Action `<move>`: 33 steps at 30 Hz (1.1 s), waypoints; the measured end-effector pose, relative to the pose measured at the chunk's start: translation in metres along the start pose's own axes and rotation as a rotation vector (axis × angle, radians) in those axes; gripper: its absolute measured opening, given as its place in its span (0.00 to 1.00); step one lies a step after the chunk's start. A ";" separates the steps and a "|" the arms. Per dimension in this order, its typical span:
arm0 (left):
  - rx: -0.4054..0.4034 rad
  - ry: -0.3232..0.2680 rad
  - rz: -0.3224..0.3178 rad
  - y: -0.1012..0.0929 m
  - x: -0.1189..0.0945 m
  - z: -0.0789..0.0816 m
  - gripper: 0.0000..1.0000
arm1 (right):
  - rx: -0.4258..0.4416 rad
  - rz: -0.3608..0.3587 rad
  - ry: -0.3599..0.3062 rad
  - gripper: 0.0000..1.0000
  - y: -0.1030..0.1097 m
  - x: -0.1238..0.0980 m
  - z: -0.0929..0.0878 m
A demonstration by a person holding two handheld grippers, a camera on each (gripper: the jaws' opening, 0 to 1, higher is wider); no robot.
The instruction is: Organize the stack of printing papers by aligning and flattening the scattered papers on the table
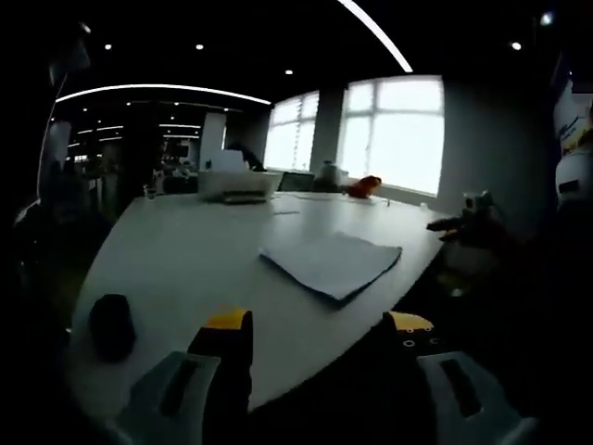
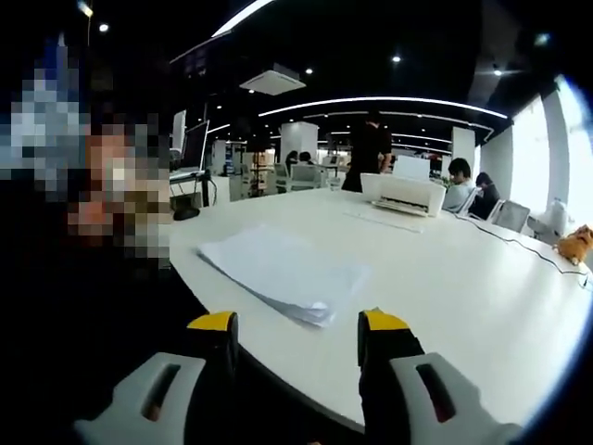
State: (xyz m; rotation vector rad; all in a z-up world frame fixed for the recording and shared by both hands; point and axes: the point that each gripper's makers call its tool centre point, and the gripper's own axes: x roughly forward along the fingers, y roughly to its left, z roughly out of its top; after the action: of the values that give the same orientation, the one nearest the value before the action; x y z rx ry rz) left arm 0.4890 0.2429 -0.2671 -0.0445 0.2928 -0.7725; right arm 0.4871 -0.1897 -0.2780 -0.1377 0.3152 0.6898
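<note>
A: In the left gripper view, what lies left?
B: A dark lump (image 1: 112,324), too dim to identify. The left claw (image 1: 320,326) gapes, holding nothing; the paper stack (image 1: 332,263) lies on the white table (image 1: 185,260) beyond.
A: And the right gripper view?
B: The right claw (image 2: 296,326) is apart too, just short of the stack; a printer (image 2: 404,195) sits far right.

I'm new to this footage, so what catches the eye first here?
The stack of printing papers lies near the edge of the white table, sheets slightly fanned, just ahead of the open right gripper. Farther back stands a white printer. In the left gripper view, bright windows glare behind the table.
</note>
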 end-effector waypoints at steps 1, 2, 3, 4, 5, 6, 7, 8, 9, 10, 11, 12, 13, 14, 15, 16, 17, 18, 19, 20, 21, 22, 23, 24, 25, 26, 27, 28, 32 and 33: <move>0.001 0.009 -0.005 -0.003 -0.001 -0.002 0.60 | 0.000 0.001 0.001 0.48 0.001 -0.001 0.000; 0.008 0.017 -0.010 -0.005 -0.002 -0.003 0.60 | 0.001 0.002 0.002 0.48 0.003 -0.003 0.000; 0.015 0.022 -0.010 -0.006 -0.003 -0.004 0.60 | 0.006 0.002 0.005 0.48 0.004 -0.005 -0.001; 0.022 0.023 -0.007 -0.007 -0.004 -0.003 0.60 | 0.012 0.002 0.008 0.48 0.004 -0.006 -0.001; 0.026 0.020 -0.003 -0.006 -0.004 -0.002 0.60 | 0.017 0.002 0.010 0.48 0.005 -0.006 -0.001; 0.025 0.015 -0.001 -0.005 -0.004 -0.001 0.60 | 0.019 0.002 0.012 0.48 0.005 -0.006 -0.001; 0.022 0.007 0.000 -0.005 -0.003 0.001 0.60 | 0.019 0.003 0.012 0.48 0.006 -0.006 0.001; 0.017 0.003 -0.001 -0.005 -0.002 0.002 0.60 | 0.018 0.006 0.010 0.48 0.007 -0.006 0.002; 0.016 0.002 -0.002 -0.005 -0.001 0.002 0.60 | 0.019 0.010 0.007 0.47 0.008 -0.005 0.003; 0.016 0.004 -0.005 -0.006 -0.001 0.002 0.60 | 0.021 0.014 0.007 0.47 0.010 -0.005 0.004; 0.022 0.011 -0.008 -0.008 0.000 0.001 0.60 | 0.024 0.022 0.009 0.45 0.012 -0.005 0.004; 0.025 0.013 -0.008 -0.008 0.000 0.001 0.60 | 0.024 0.031 0.011 0.45 0.014 -0.004 0.004; 0.027 0.014 -0.006 -0.007 0.000 0.001 0.60 | 0.022 0.039 0.015 0.45 0.016 -0.003 0.004; 0.028 0.014 -0.005 -0.007 -0.001 0.001 0.60 | 0.020 0.043 0.019 0.45 0.018 -0.003 0.003; 0.027 0.012 -0.001 -0.006 -0.001 0.002 0.60 | 0.019 0.044 0.023 0.45 0.018 -0.003 0.002; 0.026 0.010 0.001 -0.006 -0.001 0.003 0.60 | 0.017 0.043 0.027 0.45 0.018 -0.003 0.002; 0.026 0.007 0.002 -0.005 -0.001 0.004 0.60 | 0.014 0.041 0.030 0.45 0.017 -0.003 0.001; 0.025 0.006 0.003 -0.005 -0.001 0.005 0.60 | 0.013 0.037 0.031 0.45 0.016 -0.003 0.001; 0.025 0.006 0.004 -0.005 0.000 0.006 0.60 | 0.014 0.034 0.031 0.45 0.015 -0.003 0.000; 0.027 0.006 0.004 -0.006 0.001 0.006 0.60 | 0.016 0.031 0.032 0.45 0.014 -0.004 0.000; 0.028 0.006 0.001 -0.007 0.002 0.007 0.60 | 0.016 0.031 0.033 0.45 0.014 -0.004 -0.001; 0.029 0.006 -0.001 -0.007 0.003 0.007 0.60 | 0.016 0.030 0.034 0.45 0.013 -0.004 -0.001; 0.030 0.006 -0.004 -0.008 0.003 0.007 0.60 | 0.017 0.030 0.035 0.45 0.013 -0.004 -0.001; 0.031 0.006 -0.006 -0.009 0.004 0.008 0.60 | 0.017 0.030 0.035 0.45 0.013 -0.004 -0.002; 0.033 0.007 -0.009 -0.010 0.005 0.008 0.60 | 0.017 0.030 0.036 0.45 0.013 -0.004 -0.002; 0.035 0.007 -0.011 -0.010 0.005 0.008 0.60 | 0.017 0.029 0.036 0.45 0.013 -0.004 -0.002; 0.036 0.006 -0.012 -0.011 0.005 0.009 0.60 | 0.016 0.029 0.036 0.45 0.013 -0.004 -0.002; 0.038 0.005 -0.013 -0.011 0.005 0.009 0.60 | 0.016 0.027 0.035 0.45 0.012 -0.005 -0.001; 0.039 -0.002 -0.010 -0.011 0.004 0.012 0.60 | 0.020 0.014 0.029 0.47 0.009 -0.007 -0.001; 0.040 -0.002 -0.008 -0.011 0.004 0.013 0.60 | 0.023 0.011 0.028 0.48 0.008 -0.007 0.000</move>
State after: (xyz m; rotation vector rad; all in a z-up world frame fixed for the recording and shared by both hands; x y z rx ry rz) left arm 0.4878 0.2320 -0.2541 -0.0089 0.2749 -0.7860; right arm 0.4765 -0.1877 -0.2762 -0.1242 0.3509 0.6950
